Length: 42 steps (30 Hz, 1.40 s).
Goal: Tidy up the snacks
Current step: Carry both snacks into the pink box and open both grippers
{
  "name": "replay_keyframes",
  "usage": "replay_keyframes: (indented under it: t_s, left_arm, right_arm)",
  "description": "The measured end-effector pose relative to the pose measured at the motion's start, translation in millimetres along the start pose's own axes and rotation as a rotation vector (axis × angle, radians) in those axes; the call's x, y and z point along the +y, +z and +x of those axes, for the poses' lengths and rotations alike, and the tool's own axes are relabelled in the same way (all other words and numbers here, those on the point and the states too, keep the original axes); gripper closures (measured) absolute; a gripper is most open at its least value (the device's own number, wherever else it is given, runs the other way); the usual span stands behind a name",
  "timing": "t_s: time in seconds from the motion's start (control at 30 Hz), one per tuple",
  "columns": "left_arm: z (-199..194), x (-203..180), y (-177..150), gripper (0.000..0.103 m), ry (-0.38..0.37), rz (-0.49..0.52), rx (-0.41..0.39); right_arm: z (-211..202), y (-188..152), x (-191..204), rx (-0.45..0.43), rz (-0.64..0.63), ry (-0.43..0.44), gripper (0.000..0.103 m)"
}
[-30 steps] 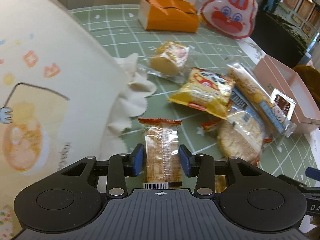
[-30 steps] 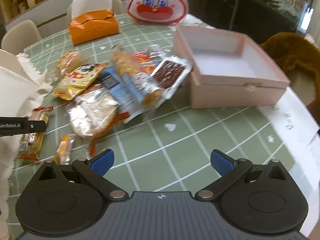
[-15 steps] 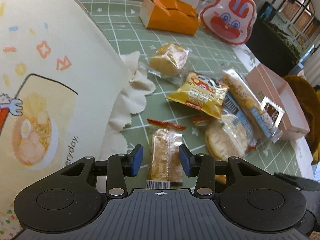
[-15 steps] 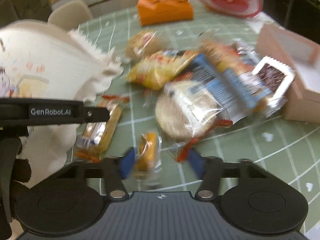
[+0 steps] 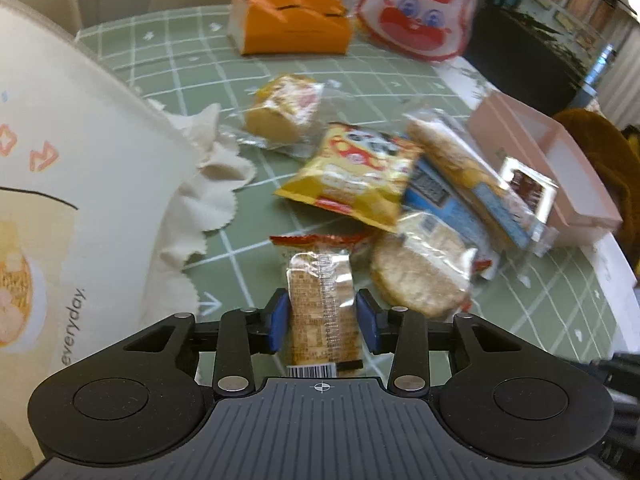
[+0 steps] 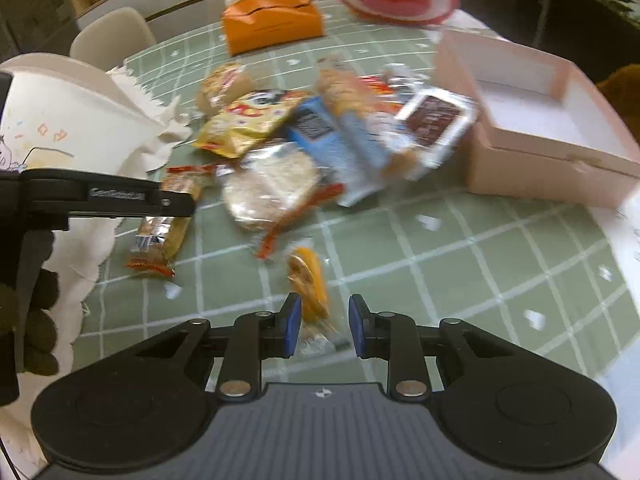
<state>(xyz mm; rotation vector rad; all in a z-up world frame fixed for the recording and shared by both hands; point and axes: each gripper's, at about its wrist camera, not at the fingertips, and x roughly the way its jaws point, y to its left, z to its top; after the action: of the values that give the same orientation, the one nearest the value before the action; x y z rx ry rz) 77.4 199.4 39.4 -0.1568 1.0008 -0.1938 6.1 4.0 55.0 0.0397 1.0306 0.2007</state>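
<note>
your left gripper (image 5: pixel 322 322) is clamped on the cracker pack (image 5: pixel 320 304), beside the snack pile (image 5: pixel 400 184). only your right wrist view shows the right gripper (image 6: pixel 320 326) closed around a small orange sweet (image 6: pixel 310 284), nearer you than that pile.

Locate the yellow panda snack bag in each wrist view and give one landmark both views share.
Left wrist view: the yellow panda snack bag lies right of centre in the middle of the frame, above the held cracker packet, left of the blue-wrapped pack.
Right wrist view: the same bag lies upper left of centre, at the left edge of the snack pile.
Shared landmark: the orange tissue box at the table's far side.
</note>
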Motion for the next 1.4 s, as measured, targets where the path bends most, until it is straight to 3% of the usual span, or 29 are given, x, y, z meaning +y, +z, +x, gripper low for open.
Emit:
replay_keyframes:
  t_s: [0.3,0.33,0.4,0.47,0.63,0.8,0.9,1.0,1.13,1.4]
  left_arm:
    - [-25,-47,-39,0.062,-0.193,0.061,0.025]
    - [-24,-50,-42,0.062,-0.187,0.059,0.032]
    - [-22,-54,-45,0.062,-0.154,0.051,0.046]
    - [-21,-51,-43,0.062,-0.119,0.033,0.055]
    - [-23,-31,-39,0.062,-0.079,-0.038,0.05]
    - [-25,-18,-41,0.062,-0.083,-0.087,0.05]
    - [-25,-14,-42,0.062,-0.091,-0.096,0.052]
    - [-26,-10,-43,0.062,-0.109,-0.113,0.046]
    - [-27,-8,-42,0.062,-0.126,-0.115,0.04]
    - [-20,-35,-44,0.062,-0.171,-0.058,0.068]
  right_arm:
    - [-30,-24,-61,-0.035,0.07,-0.075,0.077]
    - [-32,-26,-62,-0.033,0.053,-0.079,0.077]
    - [-34,-29,-62,-0.037,0.031,-0.074,0.065]
    - [-31,-29,-59,-0.041,0.023,-0.052,0.039]
    - [-12,-19,-31,-0.058,0.015,-0.054,0.026]
    - [3,-8,1,-0.053,-0.048,-0.032,0.026]
    - [13,-2,12,-0.037,-0.059,-0.015,0.032]
    - [23,3,20,-0.01,-0.072,-0.02,0.047]
    - [29,5,28,0.005,-0.1,-0.045,0.077]
    - [16,10,0,0.001,-0.061,-0.068,0.081]
